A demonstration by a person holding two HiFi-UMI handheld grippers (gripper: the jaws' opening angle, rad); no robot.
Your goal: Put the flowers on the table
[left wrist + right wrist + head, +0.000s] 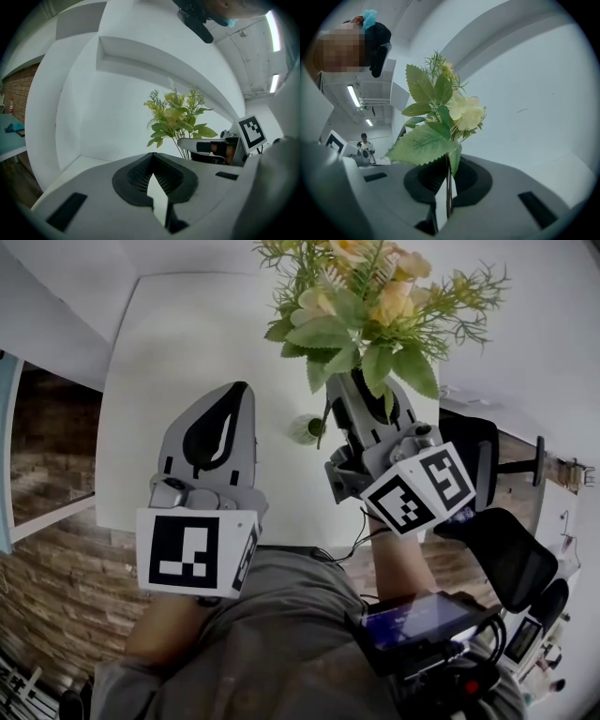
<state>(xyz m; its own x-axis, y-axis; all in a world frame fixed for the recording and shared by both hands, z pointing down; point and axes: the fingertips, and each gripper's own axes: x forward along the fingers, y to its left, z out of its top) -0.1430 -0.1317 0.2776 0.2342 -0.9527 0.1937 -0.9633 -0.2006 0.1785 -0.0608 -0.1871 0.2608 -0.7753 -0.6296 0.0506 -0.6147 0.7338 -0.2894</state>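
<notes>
Looking down at the white table [178, 343], I hold the flowers [361, 306] upright above its right side, stems pinched in my right gripper [354, 381]. My left gripper [239, 392] hovers alongside, jaws closed and empty.

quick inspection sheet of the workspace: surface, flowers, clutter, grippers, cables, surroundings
surface: white table, plain top.
job's things: flowers, held up over the table, not yet set down.
clutter: small green round thing on the table near the stems; cannot tell what it is.
grippers: right gripper, jaws closed on the flower stems; left gripper, jaws together, nothing between them.
cables: thin black cable by the right wrist.
surroundings: brick wall at the left, black chair at the right.
</notes>
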